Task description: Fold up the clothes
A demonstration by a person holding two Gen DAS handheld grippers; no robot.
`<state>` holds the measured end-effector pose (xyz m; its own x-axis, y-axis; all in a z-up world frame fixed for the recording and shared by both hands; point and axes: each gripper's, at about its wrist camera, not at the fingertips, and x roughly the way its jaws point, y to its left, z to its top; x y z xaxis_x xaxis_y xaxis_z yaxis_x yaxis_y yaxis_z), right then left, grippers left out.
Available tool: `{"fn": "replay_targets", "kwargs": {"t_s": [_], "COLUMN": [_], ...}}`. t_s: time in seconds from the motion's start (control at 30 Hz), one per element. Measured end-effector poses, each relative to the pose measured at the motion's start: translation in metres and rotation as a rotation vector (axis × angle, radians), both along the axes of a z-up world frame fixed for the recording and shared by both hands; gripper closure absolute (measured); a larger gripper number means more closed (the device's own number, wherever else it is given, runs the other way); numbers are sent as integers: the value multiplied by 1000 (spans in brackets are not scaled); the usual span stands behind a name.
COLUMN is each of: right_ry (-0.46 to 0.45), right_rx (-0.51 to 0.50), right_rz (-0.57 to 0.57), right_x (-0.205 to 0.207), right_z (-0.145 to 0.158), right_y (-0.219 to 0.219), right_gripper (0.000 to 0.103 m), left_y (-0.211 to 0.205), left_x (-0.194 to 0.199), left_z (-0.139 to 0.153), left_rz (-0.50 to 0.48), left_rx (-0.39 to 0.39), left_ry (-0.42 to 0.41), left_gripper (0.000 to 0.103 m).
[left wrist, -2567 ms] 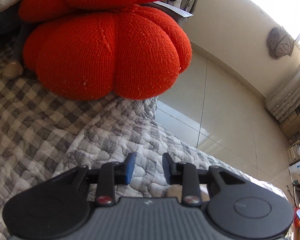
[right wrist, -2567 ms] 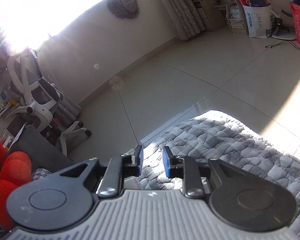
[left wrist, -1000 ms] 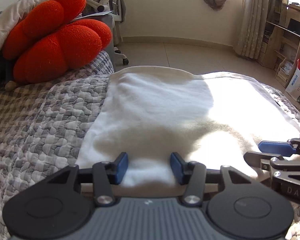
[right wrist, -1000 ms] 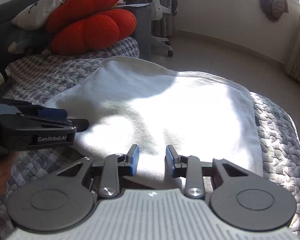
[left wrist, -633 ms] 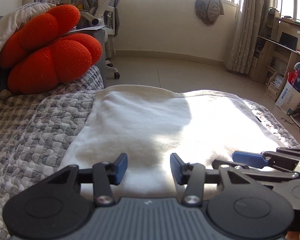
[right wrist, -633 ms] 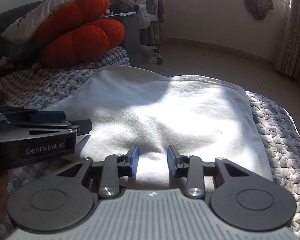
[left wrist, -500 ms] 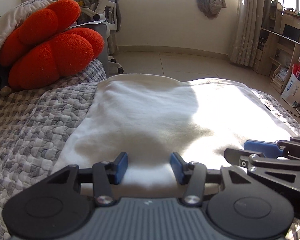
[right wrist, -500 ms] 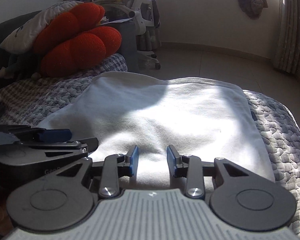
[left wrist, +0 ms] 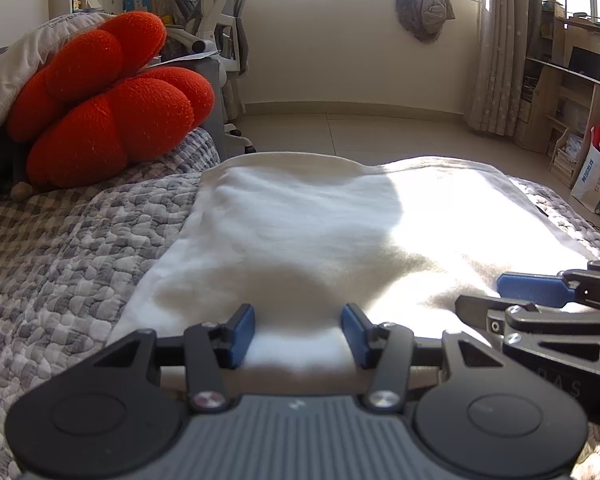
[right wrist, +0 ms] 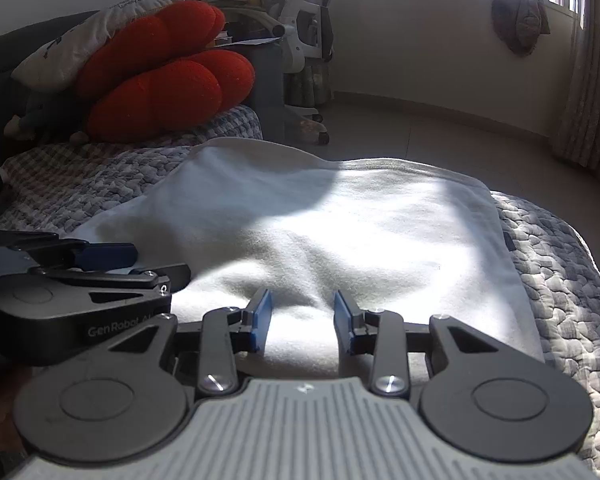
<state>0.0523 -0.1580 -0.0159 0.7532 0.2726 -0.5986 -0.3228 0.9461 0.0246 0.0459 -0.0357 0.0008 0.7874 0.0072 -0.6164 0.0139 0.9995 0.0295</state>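
Note:
A white cloth lies spread flat on the grey quilted bed, half in sunlight. My left gripper hangs over the cloth's near edge toward its left side, jaws open, with only the fabric below showing between the blue pads. My right gripper sits over the same near edge further right, also open, its jaws a little narrower. Each gripper appears sideways in the other's view: the right gripper at the right, the left gripper at the left. Neither pinches the fabric.
A red lobed cushion and a pale pillow rest at the bed's far left. Beyond the bed lie tiled floor, a white office chair and wooden shelves.
Both views swung from the cushion and floor onto the white cloth. Over the last second both grippers stayed at its near edge, tilting slightly, and the right jaws widened a little.

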Motion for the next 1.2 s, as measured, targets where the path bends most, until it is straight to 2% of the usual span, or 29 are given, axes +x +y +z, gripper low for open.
{"fn": "replay_targets", "kwargs": {"t_s": [0.23,0.37,0.63,0.67,0.77,0.87,1.07,1.2], "right_ry": [5,3,24,27,38,71,135,138], "right_rx": [5,-30,5,7,12,81,164,108], "right_rz": [-35,-53,-64,-76,-120,-140,-185,-251], "right_x": [1,-2,-7,-7,-6,-4,-5,-6], "right_z": [1,2,2,2,1,0,-2,1], "right_y": [-25,-34,-64,-68,-80,-100,-119,-125], "right_gripper": [66,66,67,67,46,46,44,45], "left_y": [0,1,4,6,17,33,64,83], "left_x": [1,1,1,1,2,3,0,-1], "left_z": [0,0,1,2,6,9,11,14], "left_rz": [5,3,6,8,30,61,89,140], "left_rx": [2,0,-10,-18,-68,-134,-221,-261], "left_ry": [1,2,11,18,56,107,145,161], "left_gripper": [49,49,49,49,49,49,49,52]}}
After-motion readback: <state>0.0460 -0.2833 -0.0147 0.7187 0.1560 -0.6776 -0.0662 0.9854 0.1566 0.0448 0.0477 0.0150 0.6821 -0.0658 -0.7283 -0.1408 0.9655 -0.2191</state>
